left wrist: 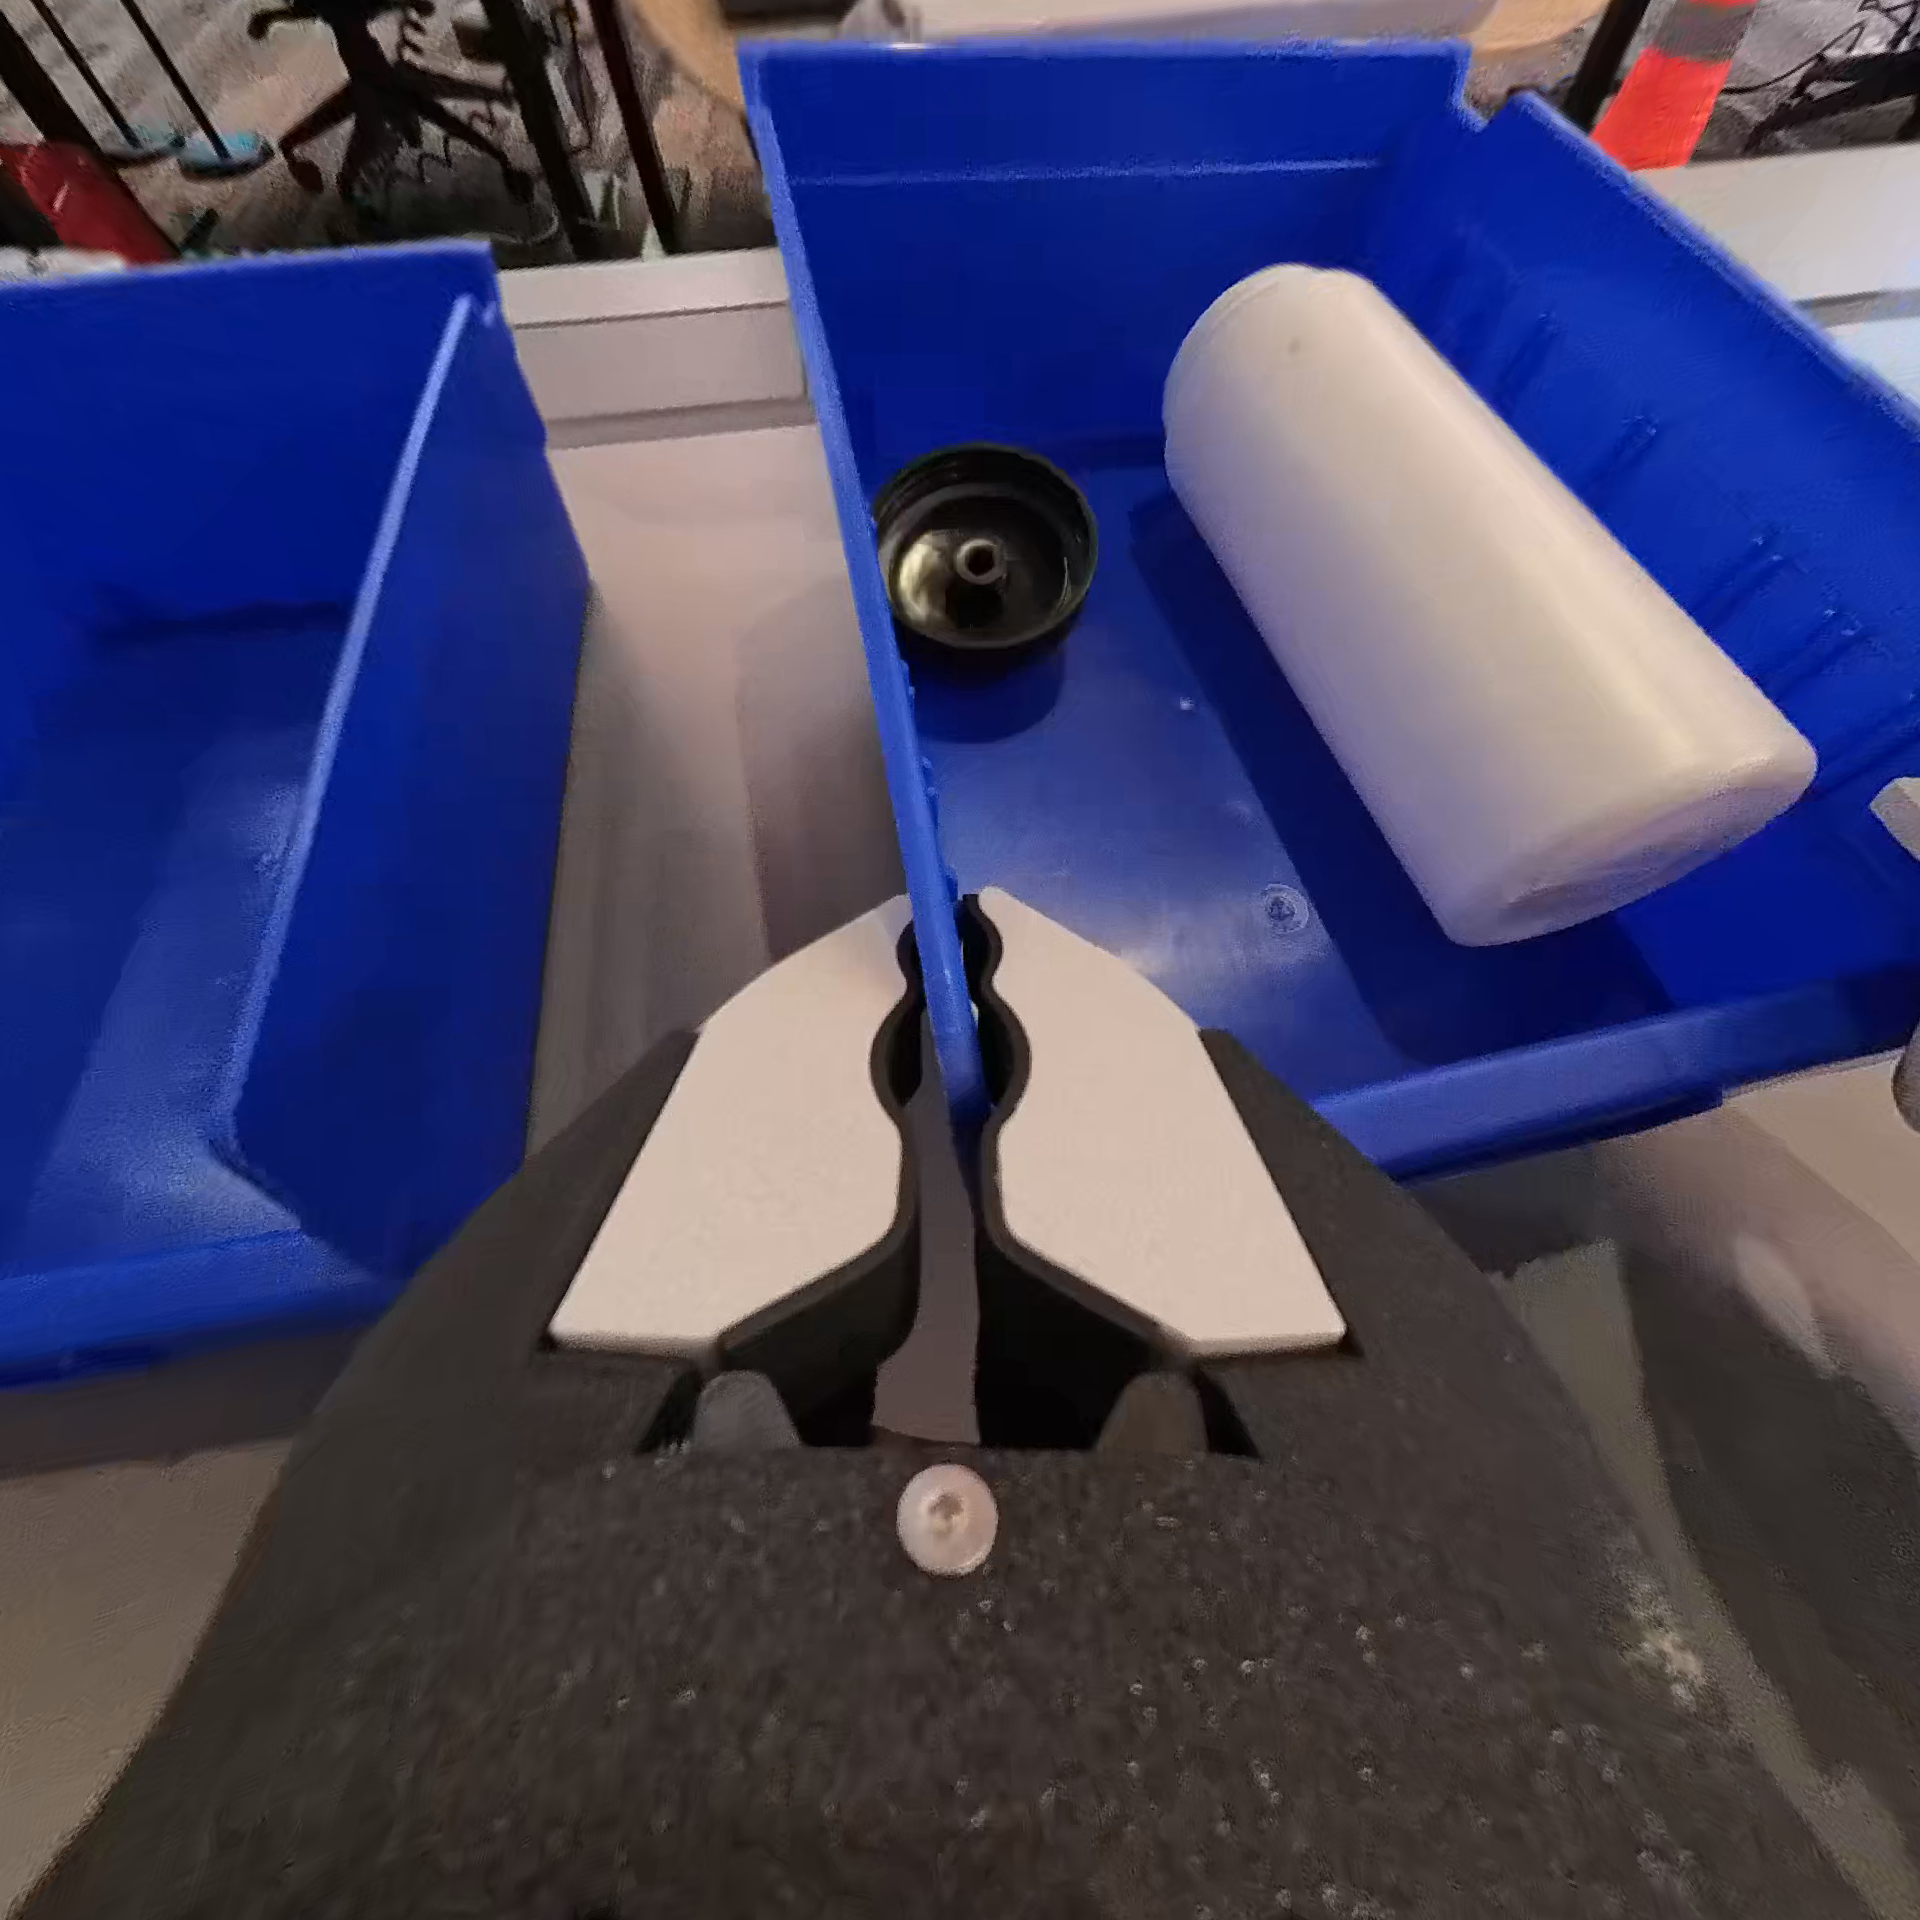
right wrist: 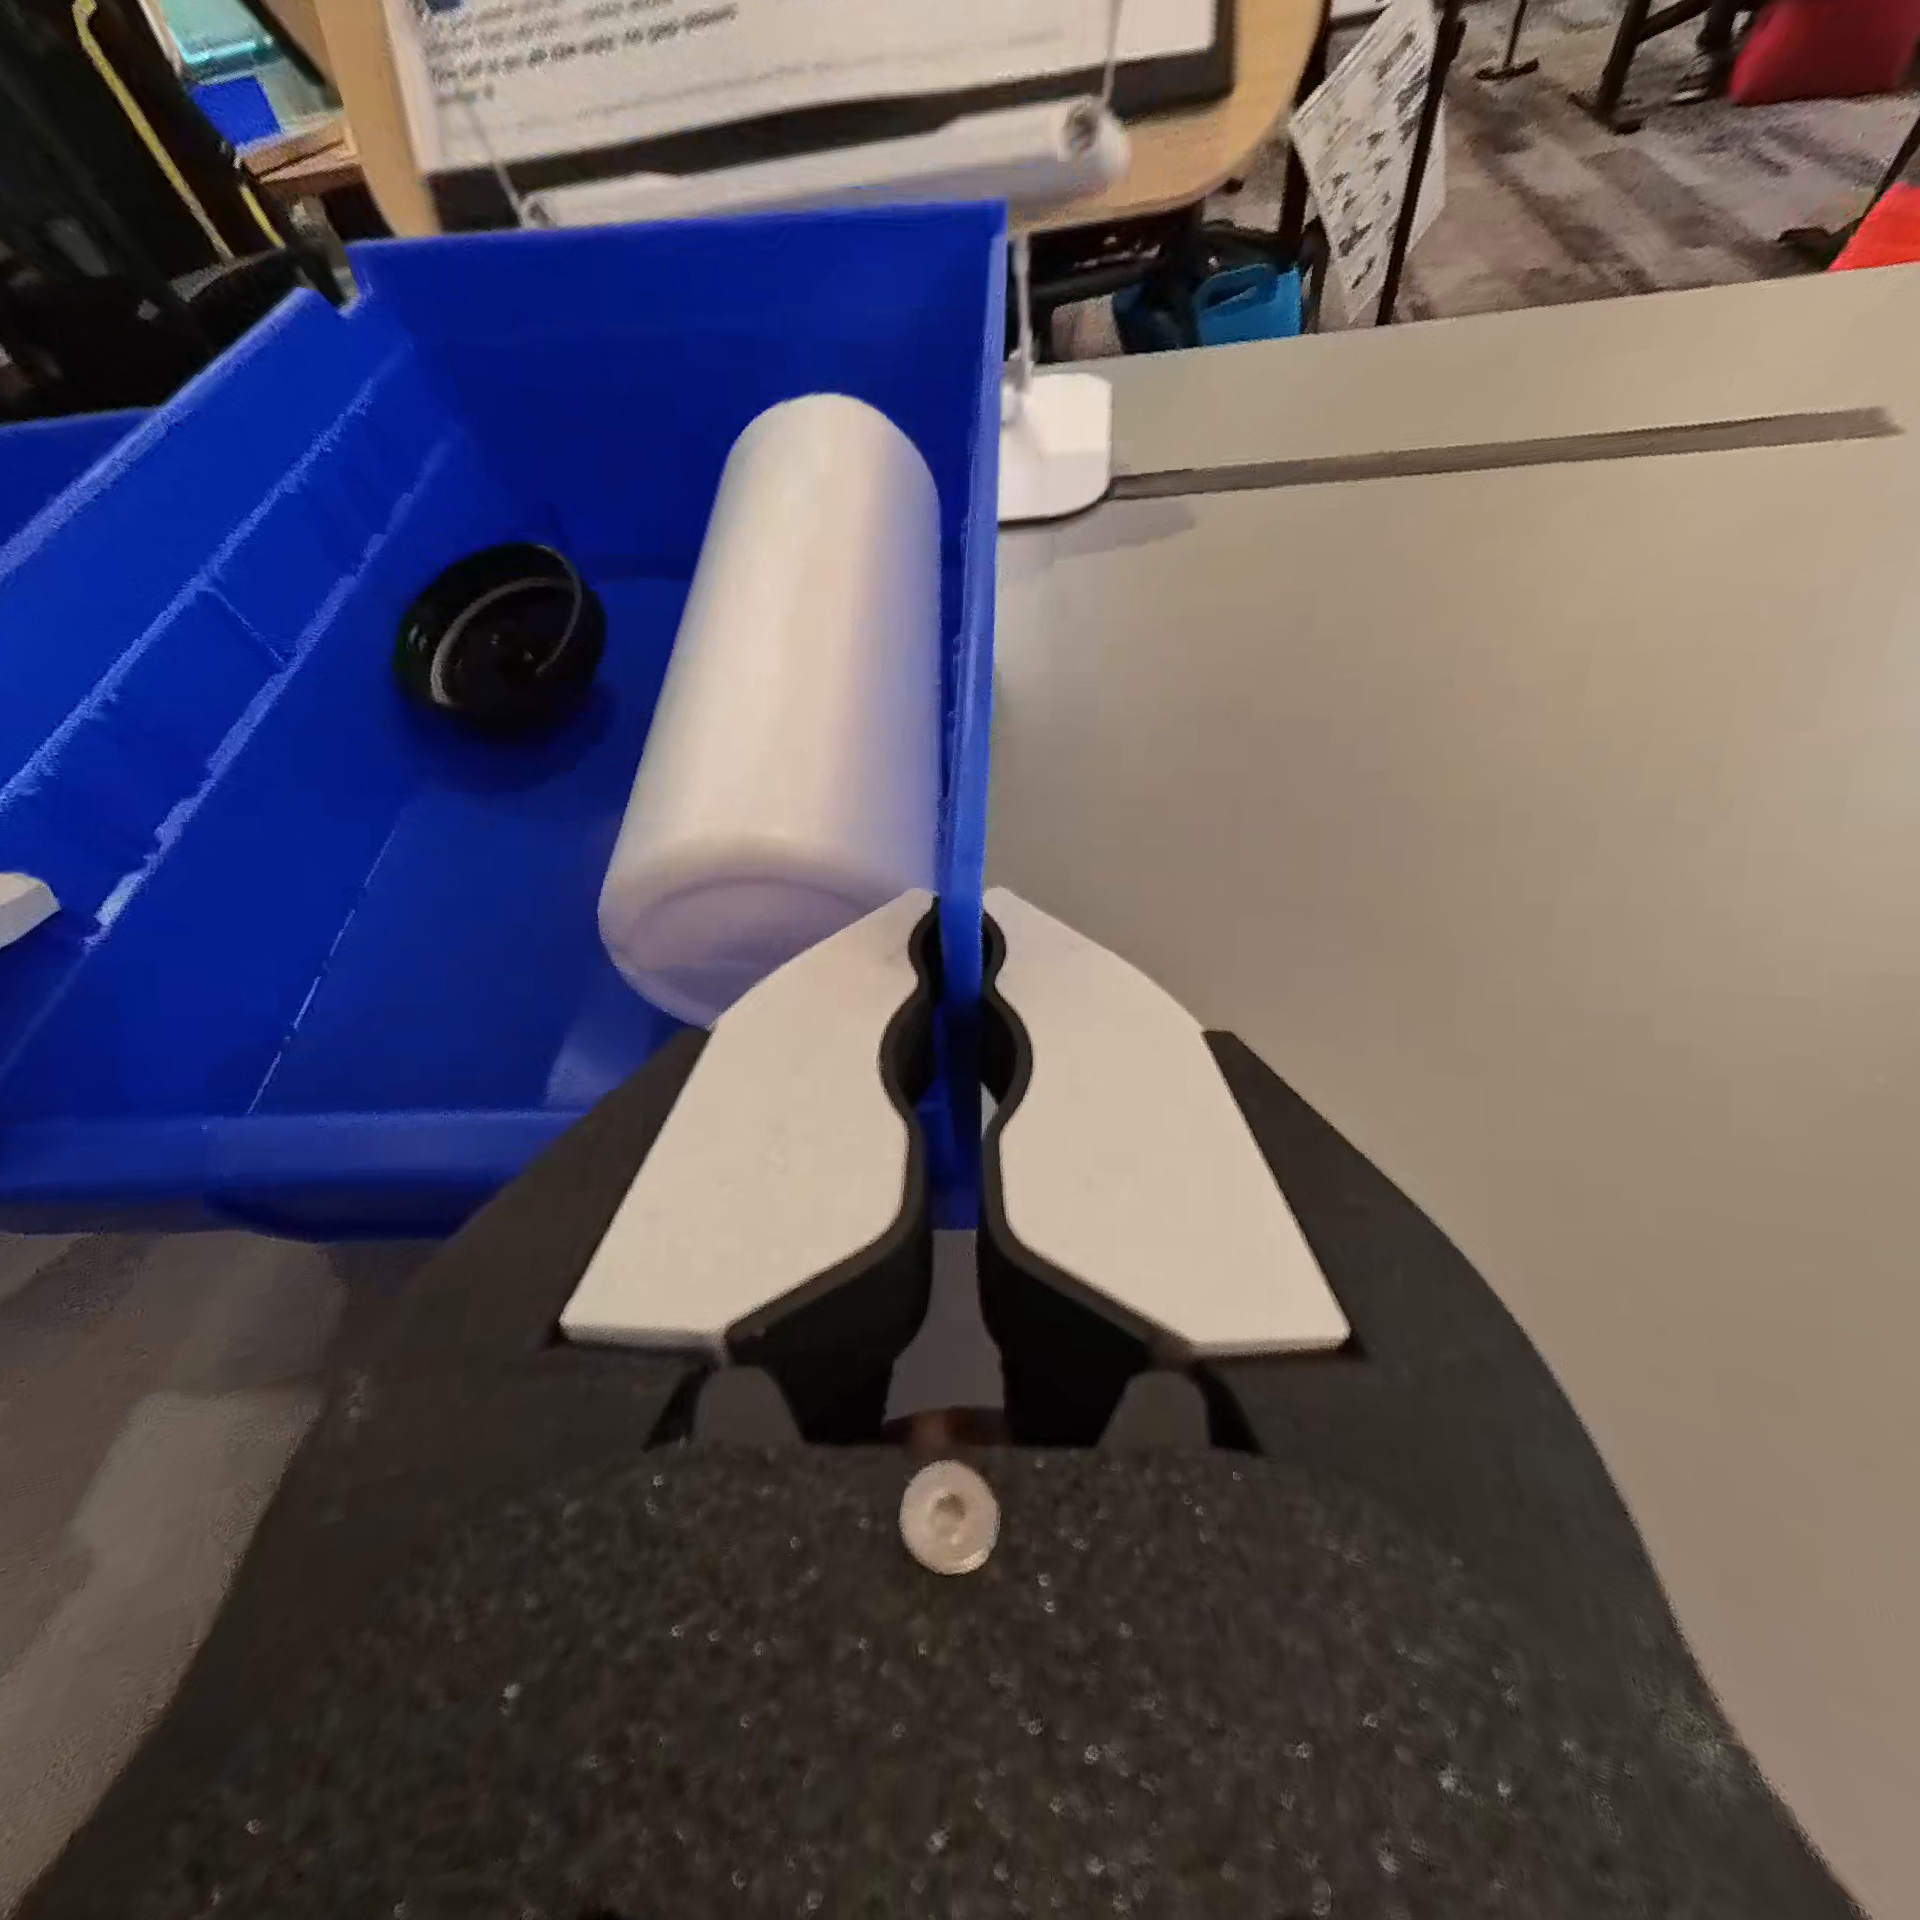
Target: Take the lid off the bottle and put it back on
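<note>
A white bottle [left wrist: 1455, 592] lies on its side in a blue bin [left wrist: 1195, 790], without its lid. The black lid [left wrist: 985, 551] lies beside it, inside up, near the bin's left wall. My left gripper [left wrist: 951, 920] is shut on the bin's left wall [left wrist: 894, 665]. My right gripper [right wrist: 961, 914] is shut on the bin's right wall [right wrist: 971, 727], right beside the bottle's base. The bottle [right wrist: 790, 707] and the lid [right wrist: 501, 639] also show in the right wrist view. The tip of the other gripper [right wrist: 21, 904] shows at the left edge there.
A second blue bin [left wrist: 239, 727] stands to the left with a gap of grey table [left wrist: 675, 790] between. The grey table [right wrist: 1455, 831] stretches to the right of the bin. A white stand base [right wrist: 1055, 447] sits behind the bin. Chairs and an orange cone [left wrist: 1673, 83] stand beyond.
</note>
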`<state>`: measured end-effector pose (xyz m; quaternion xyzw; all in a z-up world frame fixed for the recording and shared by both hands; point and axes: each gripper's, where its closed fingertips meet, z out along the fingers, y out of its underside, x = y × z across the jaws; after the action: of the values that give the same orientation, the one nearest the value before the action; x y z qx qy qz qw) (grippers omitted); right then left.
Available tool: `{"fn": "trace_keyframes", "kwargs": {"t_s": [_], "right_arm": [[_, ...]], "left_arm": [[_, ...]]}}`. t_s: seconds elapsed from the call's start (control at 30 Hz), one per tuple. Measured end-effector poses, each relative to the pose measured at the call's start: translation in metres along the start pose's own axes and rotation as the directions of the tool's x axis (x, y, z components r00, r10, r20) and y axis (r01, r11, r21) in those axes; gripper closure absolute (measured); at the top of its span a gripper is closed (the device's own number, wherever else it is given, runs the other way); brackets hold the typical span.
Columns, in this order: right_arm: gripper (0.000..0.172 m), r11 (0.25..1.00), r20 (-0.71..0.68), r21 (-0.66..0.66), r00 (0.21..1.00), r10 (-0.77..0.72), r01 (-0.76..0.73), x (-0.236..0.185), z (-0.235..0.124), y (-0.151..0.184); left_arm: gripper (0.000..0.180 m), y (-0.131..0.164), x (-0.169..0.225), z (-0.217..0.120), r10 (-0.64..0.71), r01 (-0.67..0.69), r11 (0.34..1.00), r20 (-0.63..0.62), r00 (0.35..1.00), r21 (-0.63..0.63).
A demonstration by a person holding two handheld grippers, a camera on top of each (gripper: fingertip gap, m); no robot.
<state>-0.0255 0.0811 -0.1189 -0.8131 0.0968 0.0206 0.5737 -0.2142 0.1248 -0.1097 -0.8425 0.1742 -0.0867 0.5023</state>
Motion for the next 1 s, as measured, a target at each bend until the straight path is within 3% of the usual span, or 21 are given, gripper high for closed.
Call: {"fn": "trace_keyframes", "kwargs": {"t_s": [0.1,0.23,0.33,0.47,0.53,0.6,0.67,0.77,0.83,0.9,0.93,1.0], "right_arm": [[0.168,1.0,-0.003,-0.02,1.0,-0.012,0.012,-0.009,0.004,0.009],[0.152,1.0,0.073,-0.024,0.997,0.011,-0.01,-0.016,0.005,0.01],[0.14,1.0,0.113,0.013,0.993,-0.023,0.022,-0.014,-0.008,0.003],[0.129,0.971,0.196,0.209,0.968,-0.154,0.112,-0.018,-0.052,-0.02],[0.128,0.952,0.259,0.265,0.94,-0.224,0.153,-0.035,-0.069,-0.022],[0.128,0.938,0.318,0.294,0.906,-0.279,0.186,-0.06,-0.081,-0.018],[0.125,0.943,0.369,0.276,0.886,-0.281,0.184,-0.091,-0.091,-0.006],[0.124,0.938,0.525,0.256,0.782,-0.337,0.233,-0.166,-0.111,0.023],[0.121,0.92,0.563,0.234,0.727,-0.393,0.315,-0.207,-0.117,0.04],[0.119,0.899,0.585,0.246,0.684,-0.436,0.363,-0.241,-0.119,0.049],[0.118,0.886,0.564,0.24,0.686,-0.46,0.397,-0.251,-0.112,0.053],[0.109,0.866,0.493,0.204,0.716,-0.493,0.456,-0.265,-0.091,0.057]], "left_arm": [[0.176,0.015,-0.007,0.007,-0.028,0.027,0.999,-0.037,0.999,-0.02],[0.168,0.016,-0.003,0.008,-0.011,0.013,1.0,-0.102,0.995,0.012],[0.126,0.006,0.0,-0.014,0.105,-0.101,0.994,-0.13,0.986,0.036],[0.112,-0.007,-0.017,-0.068,0.204,-0.187,0.978,-0.224,0.953,0.092],[0.105,-0.005,-0.056,-0.083,0.206,-0.191,0.977,-0.189,0.96,0.091],[0.108,-0.003,-0.12,-0.083,0.171,-0.165,0.983,-0.068,0.983,0.081],[0.118,0.0,-0.197,-0.072,0.083,-0.089,0.993,0.08,0.993,0.074],[0.11,0.018,-0.283,-0.045,-0.043,0.045,0.999,0.193,0.98,-0.007],[0.107,0.026,-0.309,-0.029,-0.074,0.083,0.996,0.204,0.976,-0.038],[0.108,0.029,-0.309,-0.013,-0.096,0.105,0.993,0.139,0.986,-0.056],[0.113,0.031,-0.305,-0.006,-0.106,0.113,0.991,0.098,0.99,-0.071],[0.144,0.034,-0.301,-0.001,-0.129,0.133,0.988,0.056,0.99,-0.08]]}}
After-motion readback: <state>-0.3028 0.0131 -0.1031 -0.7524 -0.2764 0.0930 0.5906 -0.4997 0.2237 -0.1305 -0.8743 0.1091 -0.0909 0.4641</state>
